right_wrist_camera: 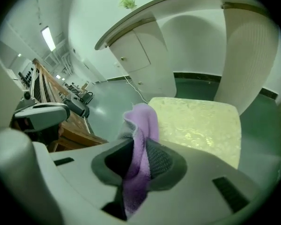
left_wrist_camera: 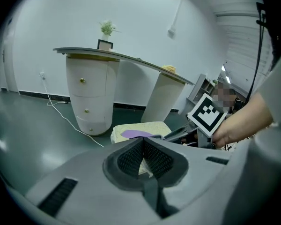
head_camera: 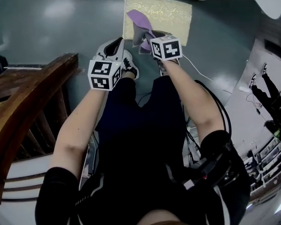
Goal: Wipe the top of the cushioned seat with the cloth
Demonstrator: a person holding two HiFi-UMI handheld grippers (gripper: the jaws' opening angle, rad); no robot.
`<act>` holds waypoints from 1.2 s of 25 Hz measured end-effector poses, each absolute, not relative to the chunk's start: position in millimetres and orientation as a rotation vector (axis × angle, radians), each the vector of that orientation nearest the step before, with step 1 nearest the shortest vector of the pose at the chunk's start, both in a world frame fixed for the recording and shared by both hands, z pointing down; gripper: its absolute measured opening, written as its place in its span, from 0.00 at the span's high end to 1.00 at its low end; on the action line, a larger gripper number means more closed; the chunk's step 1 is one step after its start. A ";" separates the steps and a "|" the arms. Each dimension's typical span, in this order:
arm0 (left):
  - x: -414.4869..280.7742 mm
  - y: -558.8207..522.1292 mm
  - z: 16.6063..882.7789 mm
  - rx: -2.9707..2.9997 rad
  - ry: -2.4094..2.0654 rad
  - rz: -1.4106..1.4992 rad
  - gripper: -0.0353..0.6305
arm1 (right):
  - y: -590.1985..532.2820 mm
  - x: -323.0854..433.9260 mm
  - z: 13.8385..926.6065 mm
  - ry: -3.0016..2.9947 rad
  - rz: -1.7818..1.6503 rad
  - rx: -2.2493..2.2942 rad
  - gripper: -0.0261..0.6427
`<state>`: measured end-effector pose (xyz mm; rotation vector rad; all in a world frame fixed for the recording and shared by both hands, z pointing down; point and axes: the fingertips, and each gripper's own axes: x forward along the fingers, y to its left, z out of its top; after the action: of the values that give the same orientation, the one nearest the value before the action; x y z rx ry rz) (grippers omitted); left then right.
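Right tongs [right_wrist_camera: 139, 149] clamped shut on soft purple cloth [right_wrist_camera: 143, 118]. Cloth held over near left part of pale yellow square cushioned seat [right_wrist_camera: 201, 125]; contact not discernible. Left tongs [left_wrist_camera: 144, 146] closed, nothing gripped, held near-left of seat. Seat set on grey-green floor [head_camera: 61, 27].

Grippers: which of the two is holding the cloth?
The right gripper: its jaws are shut on the purple cloth. The left gripper has its jaws together with nothing between.
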<state>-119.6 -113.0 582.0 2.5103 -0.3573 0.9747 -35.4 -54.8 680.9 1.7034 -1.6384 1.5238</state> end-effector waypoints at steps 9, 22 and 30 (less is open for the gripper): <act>-189.6 -147.3 607.5 2.398 -0.560 0.931 0.94 | -124.7 -112.7 731.6 -1.625 1.569 1.691 0.84; -182.1 -123.6 629.0 2.368 -0.594 0.929 0.94 | -106.9 -101.7 775.2 -1.624 1.527 1.596 0.84; -150.7 -95.9 628.9 2.351 -0.594 0.927 0.94 | -67.8 -60.1 778.2 -1.598 1.546 1.614 0.84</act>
<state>-150.7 -95.9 628.9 2.3509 -0.5938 0.9272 -60.1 -67.8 778.2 1.6137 -1.5976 1.5460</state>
